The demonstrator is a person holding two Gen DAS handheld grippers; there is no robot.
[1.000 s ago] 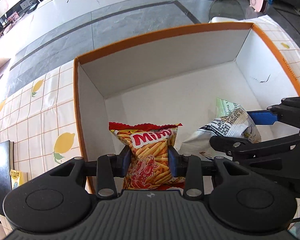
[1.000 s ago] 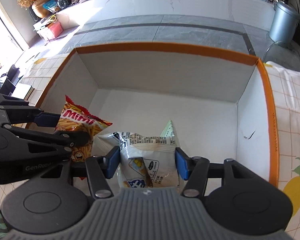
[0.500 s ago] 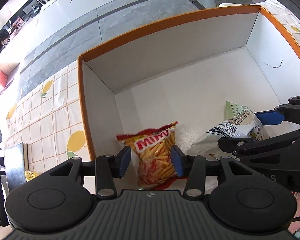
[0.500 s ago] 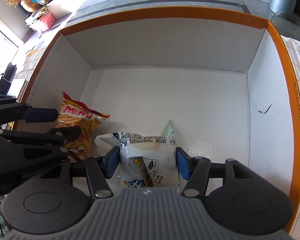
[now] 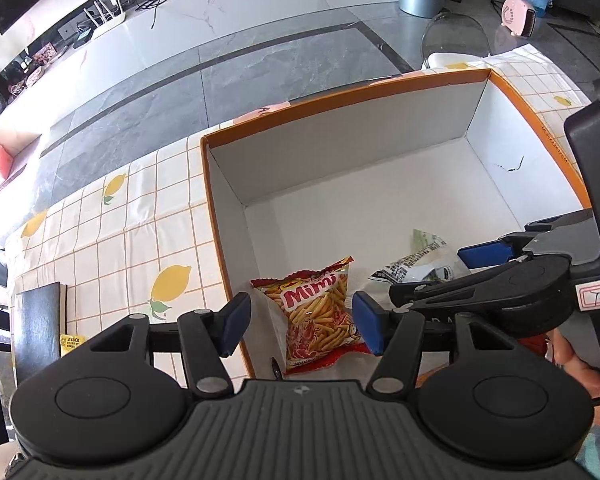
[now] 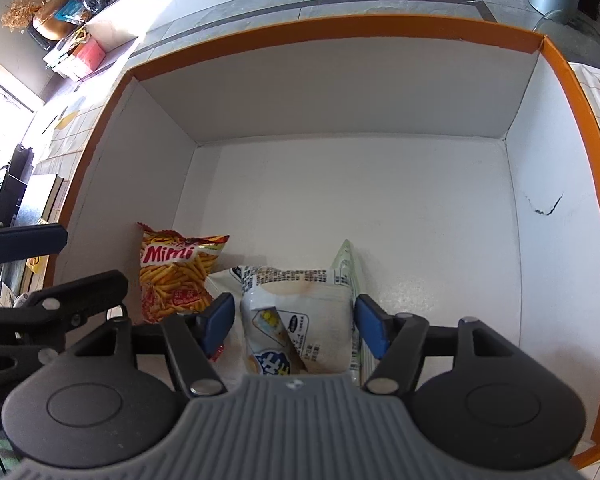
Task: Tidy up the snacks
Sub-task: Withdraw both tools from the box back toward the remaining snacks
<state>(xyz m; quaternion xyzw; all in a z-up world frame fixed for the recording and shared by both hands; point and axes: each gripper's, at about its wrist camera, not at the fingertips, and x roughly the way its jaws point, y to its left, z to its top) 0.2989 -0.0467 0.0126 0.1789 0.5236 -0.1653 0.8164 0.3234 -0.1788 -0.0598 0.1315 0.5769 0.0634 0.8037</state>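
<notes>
A red and yellow Mimi snack bag (image 5: pixel 316 316) lies on the floor of a white box with an orange rim (image 5: pixel 340 100), close to its left wall. My left gripper (image 5: pixel 300 328) hangs above the bag, jaws opening, pads clear of it. A white snack bag (image 6: pixel 300 320) rests beside the Mimi snack bag (image 6: pixel 176 276) in the box (image 6: pixel 340 26). My right gripper (image 6: pixel 296 326) straddles the white bag, jaws opening, with a small gap at each pad. The left gripper (image 6: pixel 60 264) shows at the left edge of the right wrist view.
The box sits on a lemon-print checked tablecloth (image 5: pixel 120 240). A black book (image 5: pixel 40 328) and a small yellow packet (image 5: pixel 71 342) lie left of the box. A person's hand (image 5: pixel 580 364) holds the right gripper. The far half of the box floor is bare.
The left gripper let go of the Mimi bag, spread its jaws and rose; the bag now lies on the box floor. The right gripper's jaws widened off the white bag.
</notes>
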